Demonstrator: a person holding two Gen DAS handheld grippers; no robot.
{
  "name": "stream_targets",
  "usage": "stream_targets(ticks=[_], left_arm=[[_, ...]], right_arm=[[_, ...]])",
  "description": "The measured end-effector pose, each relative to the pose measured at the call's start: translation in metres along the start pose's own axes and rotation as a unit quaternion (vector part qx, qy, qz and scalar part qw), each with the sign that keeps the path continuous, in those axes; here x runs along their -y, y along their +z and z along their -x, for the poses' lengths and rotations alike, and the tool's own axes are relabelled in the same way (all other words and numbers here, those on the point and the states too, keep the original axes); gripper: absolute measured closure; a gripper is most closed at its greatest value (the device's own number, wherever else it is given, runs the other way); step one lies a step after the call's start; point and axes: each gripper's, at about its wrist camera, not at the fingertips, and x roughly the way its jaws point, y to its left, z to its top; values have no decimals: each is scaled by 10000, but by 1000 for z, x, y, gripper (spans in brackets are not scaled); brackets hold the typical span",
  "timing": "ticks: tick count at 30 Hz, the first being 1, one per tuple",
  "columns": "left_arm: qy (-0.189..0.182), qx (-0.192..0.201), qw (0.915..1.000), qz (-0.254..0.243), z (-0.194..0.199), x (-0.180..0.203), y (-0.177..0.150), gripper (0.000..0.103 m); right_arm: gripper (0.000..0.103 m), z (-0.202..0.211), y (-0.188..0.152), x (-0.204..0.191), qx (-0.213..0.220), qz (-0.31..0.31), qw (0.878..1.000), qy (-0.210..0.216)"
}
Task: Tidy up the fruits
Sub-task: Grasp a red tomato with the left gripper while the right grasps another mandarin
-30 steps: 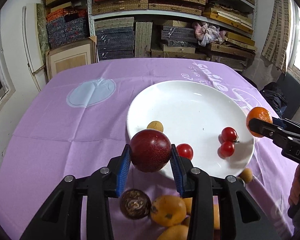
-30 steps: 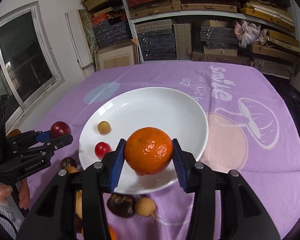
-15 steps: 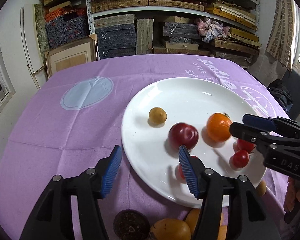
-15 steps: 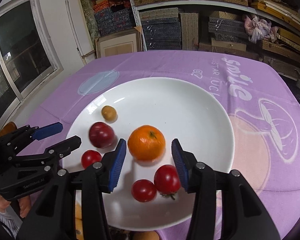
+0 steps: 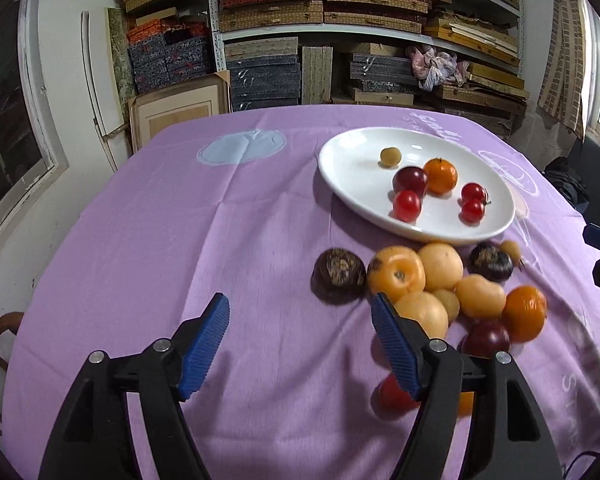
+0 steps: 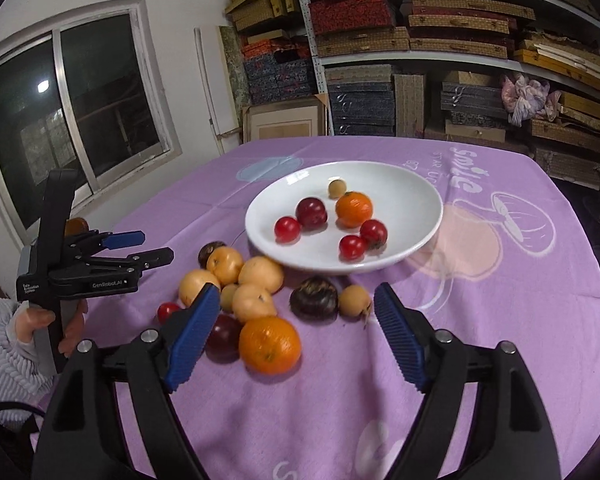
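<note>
Both grippers are hanging empty over the near side of the purple tablecloth [image 6: 340, 400], short of the fruit: left gripper [image 5: 300, 344] with jaws opening and only bare cloth between them, right gripper [image 6: 296, 332] with jaws opening too, the loose orange [image 6: 269, 344] sitting just ahead in the gap but not pressed by either pad. Step in hand, as I judge it, is picking the next loose fruit for the plate. Nearest to the right gripper are that orange and a dark red plum [image 6: 223, 337] touching its left side, so I'd go for the orange first, centering it between the pads and closing gently since it is round and could roll. Just beyond is the tight cluster of yellow loquats [image 6: 260, 276], two dark brown chestnut-like pieces [image 6: 314, 299], one small loquat [image 6: 354, 301] and a cherry tomato [image 6: 168, 311] on the left edge; touching fruits could get nudged, so taking outer ones first looks safest. Farther back the white plate [image 6: 412, 200] is already holding an orange, a plum, three cherry tomatoes and a small loquat, with open room on its right side for setting down.
</note>
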Motion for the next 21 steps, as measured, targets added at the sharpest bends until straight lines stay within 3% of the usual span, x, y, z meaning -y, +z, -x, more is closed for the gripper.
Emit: stream_targets(ticks=[6,12,14,18,20,21], left_arm=[[-335,-31,9993,-131,6,12,-24,29],[-515,-71,9974,-498,8,30,-36,29],[-416,-70,9969,-667,7,37,-39,29],[-603,-175,9956,-699,2,39,-38,29],[-650,-212,9956,-647,0,38,-38,37],[-696,-240,9952,-642,-1,39,-37,50]], right_arm=[[26,-13,-25,-20,-322,320,9989,-65],[26,-22,-29,-18,-453,270,9986,-28],[26,-23,-30,-17,-493,276,9984,-28],[26,-26,-32,-19,-539,315,9980,-28],[28,-28,-32,-20,-588,339,9977,-43],[31,-30,-33,-21,-622,344,9975,-40]])
